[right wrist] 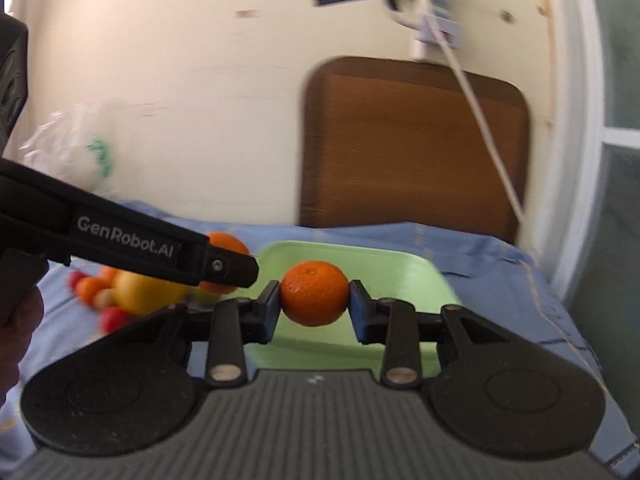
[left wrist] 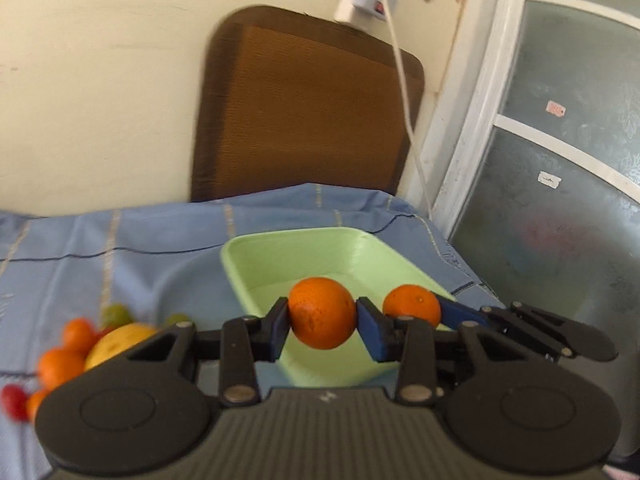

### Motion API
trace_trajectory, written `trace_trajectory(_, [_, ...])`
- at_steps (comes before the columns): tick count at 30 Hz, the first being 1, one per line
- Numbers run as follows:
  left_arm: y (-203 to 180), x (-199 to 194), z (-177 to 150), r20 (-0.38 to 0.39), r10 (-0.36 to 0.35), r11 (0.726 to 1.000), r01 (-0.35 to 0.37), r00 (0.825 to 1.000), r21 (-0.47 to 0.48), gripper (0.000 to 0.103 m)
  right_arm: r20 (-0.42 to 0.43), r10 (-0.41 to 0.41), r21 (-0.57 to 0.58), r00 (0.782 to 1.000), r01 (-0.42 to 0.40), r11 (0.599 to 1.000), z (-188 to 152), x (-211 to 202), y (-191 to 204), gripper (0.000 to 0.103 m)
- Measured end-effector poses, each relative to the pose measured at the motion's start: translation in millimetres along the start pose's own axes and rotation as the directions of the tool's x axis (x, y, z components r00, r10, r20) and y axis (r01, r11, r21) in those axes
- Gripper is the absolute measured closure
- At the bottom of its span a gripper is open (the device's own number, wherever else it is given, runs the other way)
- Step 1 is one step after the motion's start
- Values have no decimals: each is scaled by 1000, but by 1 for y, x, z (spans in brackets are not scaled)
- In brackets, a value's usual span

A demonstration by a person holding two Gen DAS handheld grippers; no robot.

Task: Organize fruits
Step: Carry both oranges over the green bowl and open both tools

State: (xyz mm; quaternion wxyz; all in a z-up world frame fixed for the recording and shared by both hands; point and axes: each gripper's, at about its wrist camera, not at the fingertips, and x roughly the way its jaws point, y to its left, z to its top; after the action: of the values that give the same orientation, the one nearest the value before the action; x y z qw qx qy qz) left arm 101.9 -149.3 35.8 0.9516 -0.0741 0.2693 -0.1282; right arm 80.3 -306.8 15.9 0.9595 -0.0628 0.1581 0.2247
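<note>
Left wrist view shows a blue tablecloth [left wrist: 120,256] against a cream wall [left wrist: 100,100], where the left gripper [left wrist: 322,314] and right gripper [right wrist: 314,294] each clamp a round orange [left wrist: 322,313] [right wrist: 314,293], without any clear long axis, above a green tray [left wrist: 320,248].

A: What's showing orange?
B: Both oranges [left wrist: 322,313] [right wrist: 314,293] over the pale green tray [left wrist: 280,256].
A: And beneath the tray?
B: A blue tablecloth [left wrist: 80,248] is showing pale stripes.
</note>
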Motion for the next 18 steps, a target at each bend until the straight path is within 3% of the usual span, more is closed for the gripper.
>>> trace_trajectory(8, [-8,40,-8,-75,27,999,-28,997,-17,65,-24,-37,85,999,39,996,-13,14,-23,62])
trace_trajectory(10, [-10,37,-8,-62,39,999,-40,997,-14,54,-3,-28,86,1000,28,996,-13,11,-22,58])
trace_trajectory(12, [-15,28,-7,-42,49,999,-49,998,3,52,26,-35,89,999,32,996,-14,6,-21,47])
trace_trajectory(18, [-5,-47,-15,87,3,1000,-3,996,-2,48,149,-44,120,988,26,992,-14,-11,-25,47])
